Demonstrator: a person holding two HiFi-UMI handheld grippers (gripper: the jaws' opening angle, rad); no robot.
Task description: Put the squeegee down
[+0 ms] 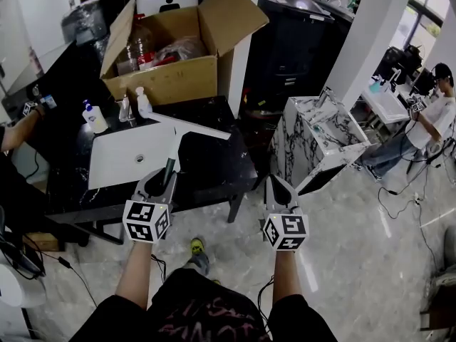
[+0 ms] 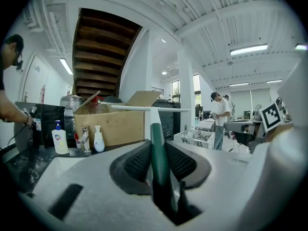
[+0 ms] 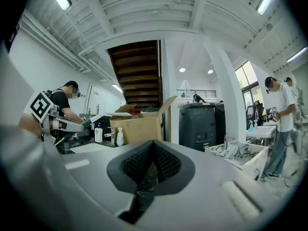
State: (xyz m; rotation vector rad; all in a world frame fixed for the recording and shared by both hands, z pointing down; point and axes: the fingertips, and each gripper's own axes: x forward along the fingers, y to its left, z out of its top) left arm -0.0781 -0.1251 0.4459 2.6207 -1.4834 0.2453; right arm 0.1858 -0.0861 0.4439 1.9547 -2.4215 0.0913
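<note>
The black counter (image 1: 214, 164) is seen filling the middle of the head view, with a cardboard box (image 1: 164, 77) stood at its far end and a white sink basin (image 1: 121, 159) set into its left half. Two soap bottles (image 1: 94, 117) are lined up near the basin's far rim.

Now the squeegee (image 1: 178, 137): it is carried above the counter, over the basin's right edge. Its green handle is run from 6 o'clock up to 12, and the white blade is laid crosswise at the far end, roughly 10 o'clock to 4. Whether the blade touches the surface cannot be told from above. In the left gripper view it is shown level against the box, so it is judged to be in the air.

The left gripper (image 1: 160, 187) is placed at the counter's near edge. Its jaws are closed part-way on the handle, which is pinched between the ribbed pads (image 2: 138, 161), so the squeegee is projected straight ahead at 12 o'clock from it.

The right gripper (image 1: 280, 191) is held at 3 o'clock of the left one, off the counter's near corner and over the floor. Its jaws are brought together with nothing between them.

A landing spot on bare counter is needed under the blade, and only the left hand is concerned.
</note>
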